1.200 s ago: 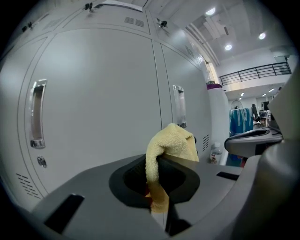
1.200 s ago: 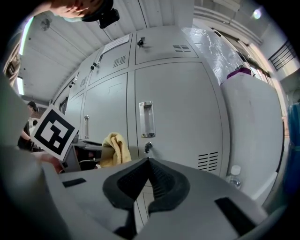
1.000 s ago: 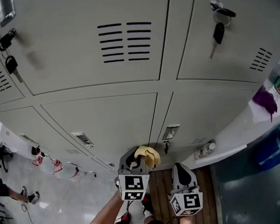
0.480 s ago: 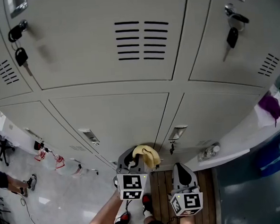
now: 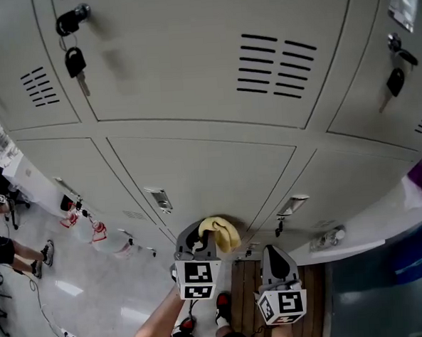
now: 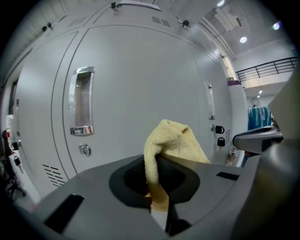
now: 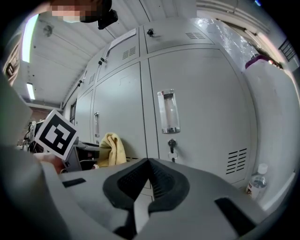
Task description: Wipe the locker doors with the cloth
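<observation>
Cloth (image 6: 171,140), yellow and bunched, sits pinched between the closed jaws of the left gripper (image 5: 201,236). Its free fold rises past the jaw tips and points at the lower locker door (image 6: 136,79) straight ahead. The door lies just beyond the cloth, so a forward push should bring terry to metal. Whether they already touch, no view settles. The right gripper (image 5: 273,259) hangs just beside the left, jaws shut together on nothing, facing the neighbouring door with its handle (image 7: 168,111) and key (image 7: 172,146). The left gripper looks to be the wiping one. In the head view the grippers cover the foot of the lower doors, and the upper doors (image 5: 211,50) are cut off at the top edge.
</observation>
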### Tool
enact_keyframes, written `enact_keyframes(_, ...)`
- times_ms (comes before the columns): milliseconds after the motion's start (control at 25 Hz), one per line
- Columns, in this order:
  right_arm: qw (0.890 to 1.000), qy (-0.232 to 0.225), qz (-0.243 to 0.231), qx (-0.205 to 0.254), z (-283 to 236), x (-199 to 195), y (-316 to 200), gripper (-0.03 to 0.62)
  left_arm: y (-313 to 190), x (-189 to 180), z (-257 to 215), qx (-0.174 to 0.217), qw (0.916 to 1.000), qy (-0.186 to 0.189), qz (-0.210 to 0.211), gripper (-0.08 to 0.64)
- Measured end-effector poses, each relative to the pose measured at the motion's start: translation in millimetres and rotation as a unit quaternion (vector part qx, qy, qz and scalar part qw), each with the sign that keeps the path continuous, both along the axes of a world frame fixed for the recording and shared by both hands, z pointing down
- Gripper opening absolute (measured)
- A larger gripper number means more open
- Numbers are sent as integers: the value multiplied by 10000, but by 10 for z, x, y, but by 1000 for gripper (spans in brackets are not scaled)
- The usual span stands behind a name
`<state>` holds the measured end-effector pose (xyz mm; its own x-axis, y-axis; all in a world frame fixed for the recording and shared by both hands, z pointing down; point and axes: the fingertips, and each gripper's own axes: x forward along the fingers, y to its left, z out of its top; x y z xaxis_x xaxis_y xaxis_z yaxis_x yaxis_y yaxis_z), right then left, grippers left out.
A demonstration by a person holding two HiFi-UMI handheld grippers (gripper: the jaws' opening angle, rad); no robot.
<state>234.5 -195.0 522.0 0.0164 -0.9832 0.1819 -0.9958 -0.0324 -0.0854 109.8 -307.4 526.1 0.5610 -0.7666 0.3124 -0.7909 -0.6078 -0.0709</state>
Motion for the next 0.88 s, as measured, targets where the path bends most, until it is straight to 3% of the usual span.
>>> enact_keyframes(880, 9947, 56, -1027, 25, 39, -712, -525, 15, -406, -1131, 81, 55, 9911, -75, -1331, 49)
